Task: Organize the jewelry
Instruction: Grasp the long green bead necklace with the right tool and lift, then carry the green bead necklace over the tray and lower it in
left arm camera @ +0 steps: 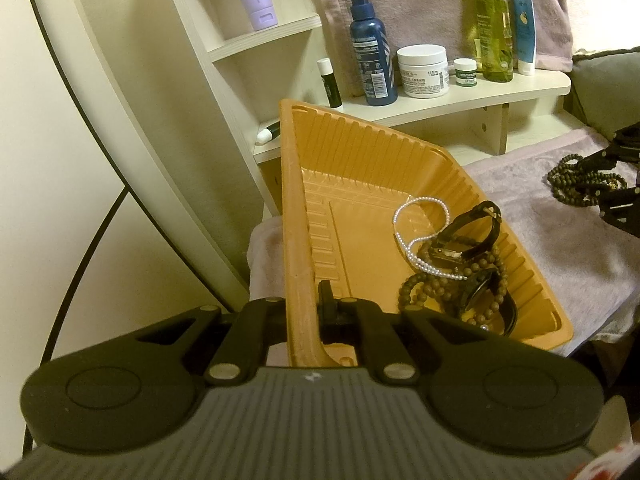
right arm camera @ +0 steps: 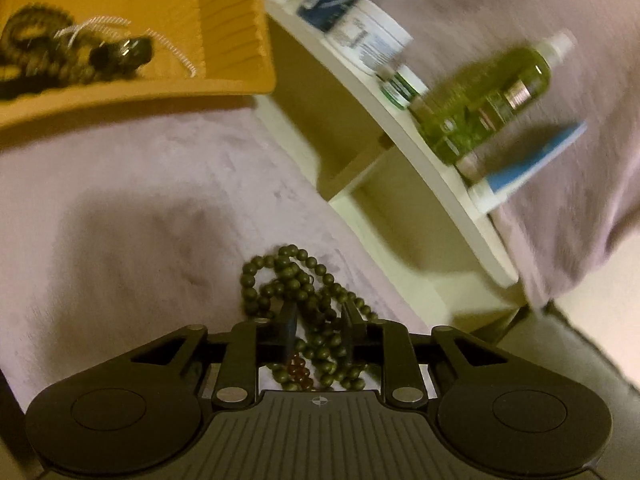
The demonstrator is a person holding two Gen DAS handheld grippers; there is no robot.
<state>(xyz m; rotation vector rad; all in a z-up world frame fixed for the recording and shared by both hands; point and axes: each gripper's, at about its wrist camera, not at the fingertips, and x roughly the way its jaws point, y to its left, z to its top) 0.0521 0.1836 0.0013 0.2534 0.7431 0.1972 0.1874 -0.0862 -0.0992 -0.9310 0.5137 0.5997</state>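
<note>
The left gripper (left arm camera: 306, 304) is clamped on the near rim of an orange tray (left arm camera: 294, 208). The right gripper (right arm camera: 320, 320) has parted fingers straddling green beads (right arm camera: 296, 280) on bare towel (right arm camera: 120, 200). The tray holds pearls (left arm camera: 412, 236), watches and brown beads, beside a shelf (left arm camera: 460, 100).

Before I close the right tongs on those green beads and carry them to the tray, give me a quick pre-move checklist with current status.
1. Left tongs shut on the orange tray rim: ok, tray held tilted.
2. Green bead necklace lies between the right tongs: ok.
3. Right tongs pressing the beads: not ok, the jaws stand apart with a gap.
4. Whole strand inside the grasp: not ok, loops spill out ahead of the fingers onto the towel.
5. Free floor in the tray: ok, its left part is bare; pearl strand, black watch and brown beads sit to the right.
6. Strand free of snags: cannot tell, picture blurred.
</note>
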